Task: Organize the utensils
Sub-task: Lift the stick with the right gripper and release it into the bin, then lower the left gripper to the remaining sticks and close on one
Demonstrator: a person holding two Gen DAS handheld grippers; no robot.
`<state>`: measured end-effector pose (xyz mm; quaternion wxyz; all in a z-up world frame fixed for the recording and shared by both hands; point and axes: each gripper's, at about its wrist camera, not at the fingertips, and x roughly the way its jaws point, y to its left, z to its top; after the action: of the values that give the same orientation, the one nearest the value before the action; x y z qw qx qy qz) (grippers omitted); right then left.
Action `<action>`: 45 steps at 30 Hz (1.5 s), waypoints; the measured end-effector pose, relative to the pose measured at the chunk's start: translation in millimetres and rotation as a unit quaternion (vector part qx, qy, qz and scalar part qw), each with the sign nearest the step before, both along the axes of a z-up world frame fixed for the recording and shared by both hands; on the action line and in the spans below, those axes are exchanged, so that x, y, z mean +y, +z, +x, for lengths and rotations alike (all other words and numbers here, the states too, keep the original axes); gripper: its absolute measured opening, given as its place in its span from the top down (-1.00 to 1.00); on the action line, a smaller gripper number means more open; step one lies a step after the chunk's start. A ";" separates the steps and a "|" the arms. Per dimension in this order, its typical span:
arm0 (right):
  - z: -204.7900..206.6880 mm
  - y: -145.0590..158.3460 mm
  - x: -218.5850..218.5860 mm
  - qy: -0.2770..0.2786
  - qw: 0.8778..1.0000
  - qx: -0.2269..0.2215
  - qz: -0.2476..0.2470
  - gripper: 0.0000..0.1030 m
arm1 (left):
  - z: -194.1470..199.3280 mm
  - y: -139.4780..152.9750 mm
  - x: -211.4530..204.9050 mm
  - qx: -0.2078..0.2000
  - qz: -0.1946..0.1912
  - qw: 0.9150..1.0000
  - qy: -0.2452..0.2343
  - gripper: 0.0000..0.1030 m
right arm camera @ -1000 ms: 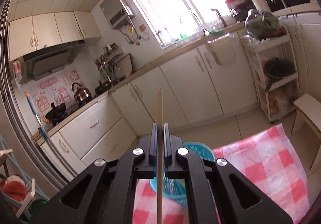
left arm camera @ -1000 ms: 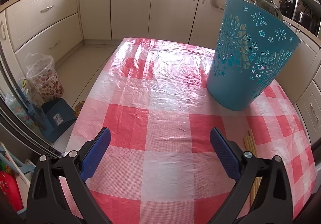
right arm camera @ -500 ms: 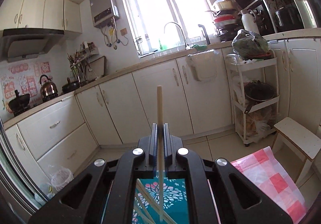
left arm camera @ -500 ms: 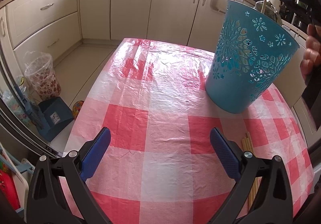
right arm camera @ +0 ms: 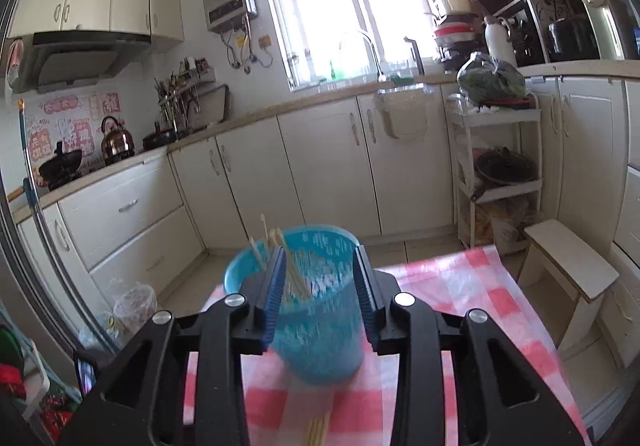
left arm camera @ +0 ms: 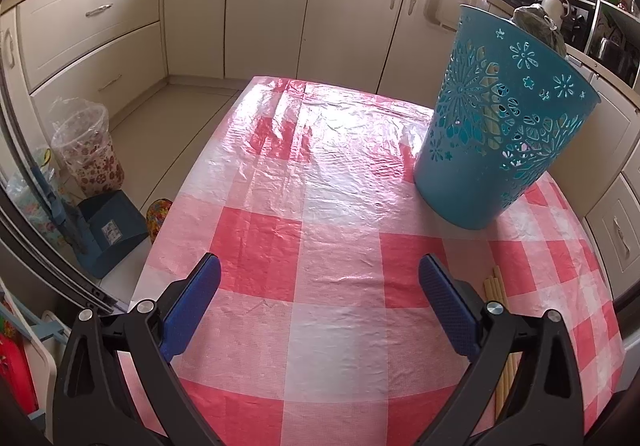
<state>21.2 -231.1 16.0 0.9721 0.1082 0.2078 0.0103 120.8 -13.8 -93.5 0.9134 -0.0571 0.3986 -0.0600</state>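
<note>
Teal plastic basket [right arm camera: 316, 310] with cut-out flower pattern stands on the red-and-white checked tablecloth [left arm camera: 320, 214]; lower centre of the right wrist view, upper right of the left wrist view [left arm camera: 504, 126]. Several wooden chopsticks [right arm camera: 276, 258] lean inside it, tips above the rim at its left side; this part of the frame is motion-blurred, count not readable.

Right gripper [right arm camera: 320, 278]: jaws parted to a moderate gap, nothing between the pads, held above the basket mouth. Left gripper [left arm camera: 320, 298]: jaws wide, empty, low over the cloth at lower centre of its frame.

More chopsticks [left arm camera: 496, 310] lie loose on the cloth, lower right of the left wrist view, partly hidden behind the left gripper's right finger; in the right wrist view they show at the bottom edge [right arm camera: 318, 428], near side of the basket.

Judgement: sorting partly done, remaining sticks to be collected.

Risks:
- Basket is light and tall; a knock from either gripper could tip it and spill the contents.
- Sticks lie touching side by side; a pinch may catch two, or roll one toward the table edge.
- Glossy plastic cloth offers little friction, so sticks may skid.
</note>
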 end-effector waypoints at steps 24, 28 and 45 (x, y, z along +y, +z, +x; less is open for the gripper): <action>25.5 -123.9 33.6 0.062 0.968 0.243 -0.029 0.75 | 1.1 -2.8 -0.1 0.007 -0.002 1.000 0.002 -0.85; 22.8 -122.5 29.1 0.088 0.964 0.249 -0.017 0.75 | 1.4 -3.5 -0.9 0.008 -0.001 1.000 0.002 -0.85; 26.1 -118.9 17.0 0.077 0.968 0.236 0.021 0.75 | 2.5 -5.0 -4.0 0.011 0.005 1.000 -0.003 -0.85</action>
<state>47.3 -214.1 -102.9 0.8892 0.1114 0.4391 0.0636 123.2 -17.9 -98.5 0.9090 -0.0521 0.4092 -0.0597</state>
